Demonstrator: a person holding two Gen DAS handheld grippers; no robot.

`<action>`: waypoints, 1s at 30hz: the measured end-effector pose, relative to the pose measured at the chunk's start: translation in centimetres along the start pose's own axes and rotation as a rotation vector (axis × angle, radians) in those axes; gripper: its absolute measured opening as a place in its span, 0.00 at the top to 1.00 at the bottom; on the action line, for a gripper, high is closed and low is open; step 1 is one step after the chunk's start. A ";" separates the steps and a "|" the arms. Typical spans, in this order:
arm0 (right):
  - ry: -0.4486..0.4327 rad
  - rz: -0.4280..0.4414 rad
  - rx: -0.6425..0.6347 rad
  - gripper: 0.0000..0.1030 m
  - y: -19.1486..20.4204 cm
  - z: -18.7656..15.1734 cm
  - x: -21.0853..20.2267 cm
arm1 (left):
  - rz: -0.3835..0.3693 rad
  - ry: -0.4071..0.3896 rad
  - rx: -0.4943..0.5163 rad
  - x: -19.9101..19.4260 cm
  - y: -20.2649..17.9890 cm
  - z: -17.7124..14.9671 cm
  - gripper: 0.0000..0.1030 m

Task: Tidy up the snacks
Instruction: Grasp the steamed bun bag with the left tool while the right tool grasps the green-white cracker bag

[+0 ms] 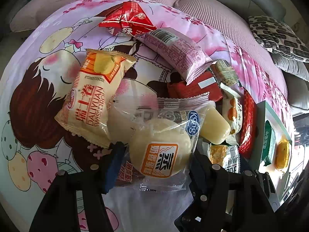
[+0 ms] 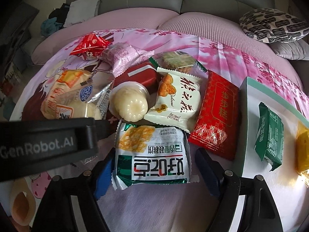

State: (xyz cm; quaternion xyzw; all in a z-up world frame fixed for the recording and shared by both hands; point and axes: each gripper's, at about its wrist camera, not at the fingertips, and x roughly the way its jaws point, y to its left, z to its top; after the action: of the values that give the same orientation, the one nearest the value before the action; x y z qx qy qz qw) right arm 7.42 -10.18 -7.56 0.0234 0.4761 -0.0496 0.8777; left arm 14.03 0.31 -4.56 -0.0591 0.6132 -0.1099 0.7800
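A heap of wrapped snacks lies on a pink cartoon-print cloth [image 1: 38, 81]. My left gripper [image 1: 158, 164] points down over a clear-wrapped round bun [image 1: 160, 150]; both pads touch its wrapper at the sides. A Swiss roll pack [image 1: 90, 100] lies just left of it. My right gripper [image 2: 154, 172] straddles a green-and-white biscuit packet [image 2: 152, 154], with the pads against its two side edges. The left gripper's housing [image 2: 48, 145] shows beside it in the right wrist view. A white tray with a teal rim [image 2: 245, 116] holds a green packet [image 2: 270, 135] and a yellow one [image 2: 303, 150].
A jelly cup [image 2: 129, 104], a white pastry pack [image 2: 177, 100], a red cake pack [image 2: 214, 116], a red triangular pack [image 2: 88, 46] and a pink pack [image 1: 177, 52] crowd the cloth. A grey sofa [image 2: 144, 2] and a patterned cushion [image 2: 274, 25] lie behind.
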 end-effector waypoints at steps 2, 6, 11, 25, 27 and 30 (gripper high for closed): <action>-0.001 -0.003 -0.003 0.21 0.1 0.0 0.1 | -0.002 0.000 -0.006 0.0 0.0 0.1 0.36; -0.002 -0.003 -0.005 0.21 0.0 0.0 0.1 | -0.003 0.000 -0.010 0.0 0.0 0.1 0.36; -0.005 -0.003 -0.003 0.22 0.0 0.0 0.1 | 0.009 0.004 -0.008 0.1 0.2 0.0 0.36; -0.015 0.031 0.055 0.39 -0.5 0.2 -0.6 | 0.027 -0.013 -0.020 -0.1 0.1 0.2 0.43; -0.013 0.030 0.054 0.40 -0.4 0.1 -0.8 | 0.022 -0.015 -0.034 -0.3 0.3 0.2 0.43; -0.010 0.035 0.060 0.42 -0.5 0.1 -0.9 | 0.029 -0.026 -0.047 -0.7 0.5 0.3 0.44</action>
State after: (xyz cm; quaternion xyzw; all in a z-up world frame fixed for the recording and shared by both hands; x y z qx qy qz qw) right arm 6.96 -10.64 -6.71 0.0580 0.4695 -0.0485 0.8797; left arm 14.19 1.00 -3.94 -0.0701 0.6062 -0.0836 0.7878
